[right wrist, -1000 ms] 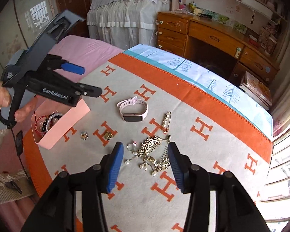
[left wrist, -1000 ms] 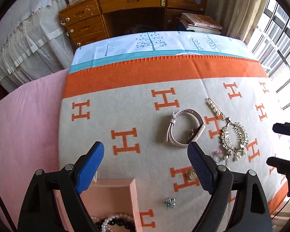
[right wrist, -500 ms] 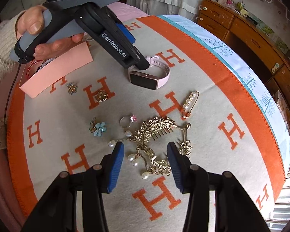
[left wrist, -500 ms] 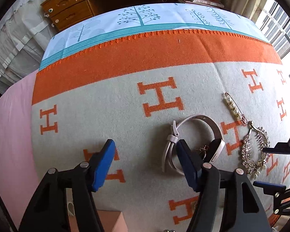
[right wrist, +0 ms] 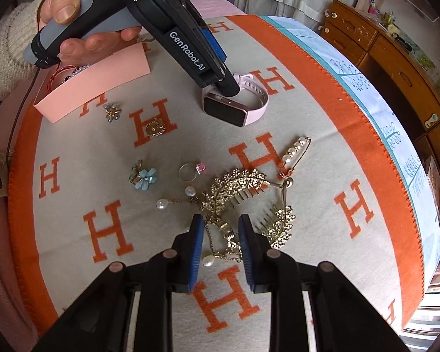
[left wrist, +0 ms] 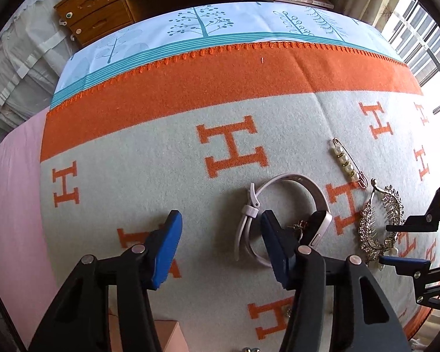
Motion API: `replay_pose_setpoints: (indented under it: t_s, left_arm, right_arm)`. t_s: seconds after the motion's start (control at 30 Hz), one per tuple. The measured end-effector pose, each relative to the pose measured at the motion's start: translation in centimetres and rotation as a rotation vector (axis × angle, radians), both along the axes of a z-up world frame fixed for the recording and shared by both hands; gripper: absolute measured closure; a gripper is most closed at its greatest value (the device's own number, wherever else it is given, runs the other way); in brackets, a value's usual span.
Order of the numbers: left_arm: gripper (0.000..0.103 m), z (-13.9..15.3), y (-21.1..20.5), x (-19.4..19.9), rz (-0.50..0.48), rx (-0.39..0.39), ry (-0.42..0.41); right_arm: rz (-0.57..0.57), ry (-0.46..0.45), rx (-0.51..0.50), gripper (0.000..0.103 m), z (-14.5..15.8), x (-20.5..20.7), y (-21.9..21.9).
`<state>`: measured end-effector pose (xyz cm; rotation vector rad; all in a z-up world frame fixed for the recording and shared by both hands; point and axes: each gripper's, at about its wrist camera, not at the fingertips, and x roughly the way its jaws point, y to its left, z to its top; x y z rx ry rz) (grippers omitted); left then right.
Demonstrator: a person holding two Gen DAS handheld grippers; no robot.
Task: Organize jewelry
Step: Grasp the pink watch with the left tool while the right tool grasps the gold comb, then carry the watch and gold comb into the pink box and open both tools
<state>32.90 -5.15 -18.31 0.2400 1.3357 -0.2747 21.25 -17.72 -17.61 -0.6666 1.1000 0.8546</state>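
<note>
early stage: bracelets in pink box point(right wrist: 94, 86), most jewelry loose on bed.
left hand-held gripper point(left wrist: 220, 234) closing astride pink watch point(right wrist: 237, 107) strap; right hand-held gripper point(right wrist: 221, 234) closing around gold hair comb point(right wrist: 234, 187) chain, neither clamped.

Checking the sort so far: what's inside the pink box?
In the right wrist view, the pink box holds a red bangle and a string of pearl beads at its far end. The front wall and the left gripper's handle hide the rest.

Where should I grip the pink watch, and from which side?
Take the pink watch by its strap, from straight above. It lies on edge on the blanket as an open loop, so one finger can probably drop inside and one outside. The left gripper already has one finger inside, jaws closing.
</note>
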Motion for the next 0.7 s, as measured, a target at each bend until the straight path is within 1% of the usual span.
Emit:
replay_pose_setpoints:
  t_s: [0.03, 0.1, 0.13, 0.17, 0.2, 0.23, 0.3, 0.4, 0.47, 0.57, 0.7]
  left_arm:
    - [0.05, 0.0, -0.1, -0.1, -0.001, 0.001, 0.0]
    - [0.057, 0.0, -0.3, -0.3, -0.001, -0.014, 0.011]
    - [0.068, 0.0, -0.4, -0.5, 0.001, -0.026, 0.016]
    - [0.083, 0.1, -0.7, -0.6, 0.003, -0.022, 0.014]
    - [0.093, 0.1, -0.7, -0.7, 0.003, -0.028, 0.019]
    - [0.097, 0.1, -0.8, -0.8, 0.008, -0.027, 0.023]
    - [0.097, 0.2, -0.9, -1.1, 0.022, -0.024, 0.013]
    - [0.098, 1.0, -0.5, -2.0, 0.046, -0.048, -0.007]
    - [0.098, 2.0, 0.0, -2.8, 0.064, -0.069, -0.024]
    - [0.098, 4.3, 1.1, -4.6, 0.08, -0.092, -0.072]
    - [0.098, 8.1, 3.4, -7.3, 0.1, -0.13, -0.136]
  right_arm:
    - [0.0, 0.001, 0.0, 0.079, 0.0, 0.0, 0.0]
    - [-0.004, 0.012, 0.004, 0.079, -0.1, 0.4, 0.2]
    - [-0.009, 0.019, 0.006, 0.08, -0.1, 0.4, 0.2]
    - [-0.012, 0.028, 0.009, 0.082, -0.1, 0.5, 0.3]
    - [-0.017, 0.035, 0.011, 0.088, -0.2, 0.5, 0.3]
    - [-0.025, 0.049, 0.02, 0.092, -0.2, 0.6, 0.4]
    - [-0.053, 0.063, 0.039, 0.093, -0.2, 0.7, 0.4]
    - [-0.117, 0.048, 0.059, 0.094, -0.1, 0.4, 0.2]
    - [-0.156, 0.032, 0.085, 0.094, 0.4, -0.2, -0.1]
    - [-0.204, 0.001, 0.133, 0.094, 1.8, -1.2, -0.5]
    - [-0.23, -0.051, 0.205, 0.094, 4.8, -3.2, -0.3]
